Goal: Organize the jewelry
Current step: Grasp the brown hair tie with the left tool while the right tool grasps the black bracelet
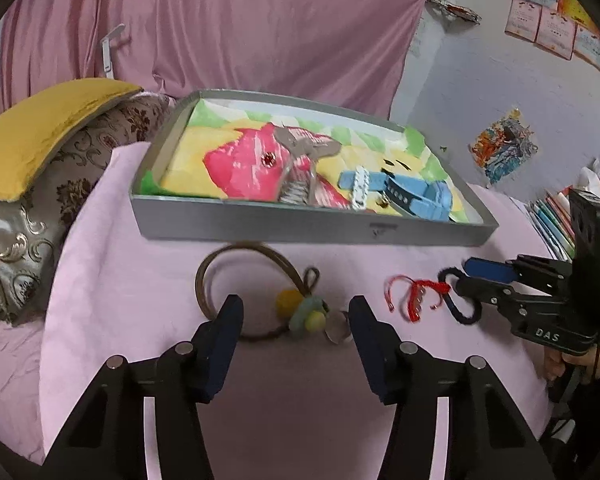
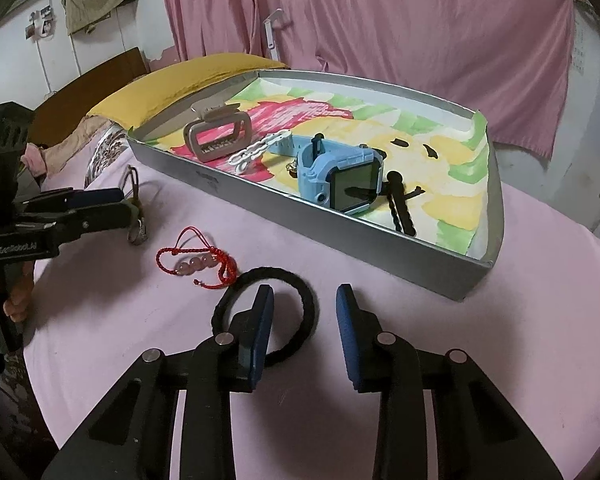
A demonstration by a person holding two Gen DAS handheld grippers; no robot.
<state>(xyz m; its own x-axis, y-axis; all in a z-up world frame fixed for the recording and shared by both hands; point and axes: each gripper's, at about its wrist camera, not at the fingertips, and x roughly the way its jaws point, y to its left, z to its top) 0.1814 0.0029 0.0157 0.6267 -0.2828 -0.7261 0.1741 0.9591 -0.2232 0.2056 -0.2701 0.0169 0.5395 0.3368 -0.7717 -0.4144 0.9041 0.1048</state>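
1. Both claws are released: the left gripper [image 1: 296,344] straddles the pom-pom hair tie [image 1: 256,292], and the right gripper [image 2: 305,336] stands over the black hair band [image 2: 266,312].
2. Closing could snag the pink cloth [image 2: 140,344].
3. The red bead bracelet [image 2: 198,260] touches the band and may drag short of the tray [image 2: 340,236].

Both wrist views look low and close across the pink cloth [image 1: 100,280] toward the grey tray [image 1: 300,232] (shared), each from its side.

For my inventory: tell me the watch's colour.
Light blue watch with a dark screen; right wrist view shows it best.
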